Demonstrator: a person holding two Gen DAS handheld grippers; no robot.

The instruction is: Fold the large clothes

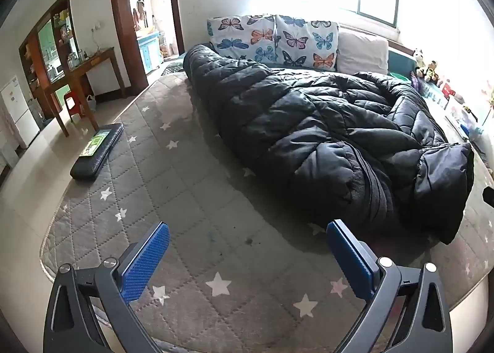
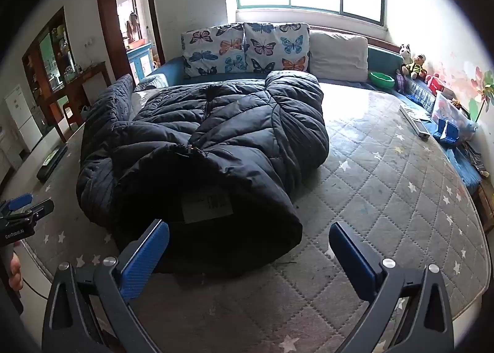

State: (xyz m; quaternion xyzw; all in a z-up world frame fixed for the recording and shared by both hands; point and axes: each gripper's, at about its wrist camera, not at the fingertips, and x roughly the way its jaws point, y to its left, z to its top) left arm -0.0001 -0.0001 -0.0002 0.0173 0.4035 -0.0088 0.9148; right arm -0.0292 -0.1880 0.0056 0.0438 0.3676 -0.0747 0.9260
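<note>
Right wrist view: black puffer coat [image 2: 216, 149] sprawled across the bed [image 2: 386, 186], hood end just ahead of the wide-open, empty right claw [image 2: 248, 248]. Left wrist view: coat [image 1: 324, 124] ahead and to the right of the left claw [image 1: 247, 248], likewise spread wide, holding nothing. Likely bulky yet light, soft and slippery; best pinched at hem or shoulder seams.

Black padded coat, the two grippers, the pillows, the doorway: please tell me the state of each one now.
Black padded coat: lying crumpled on the mattress, not yet folded, hood end nearest, held by nothing.
Left gripper: open, empty, above bare mattress.
Right gripper: open, empty, just before the hood.
Butterfly pillows: propped upright at the bed's far end.
Doorway: open.
</note>
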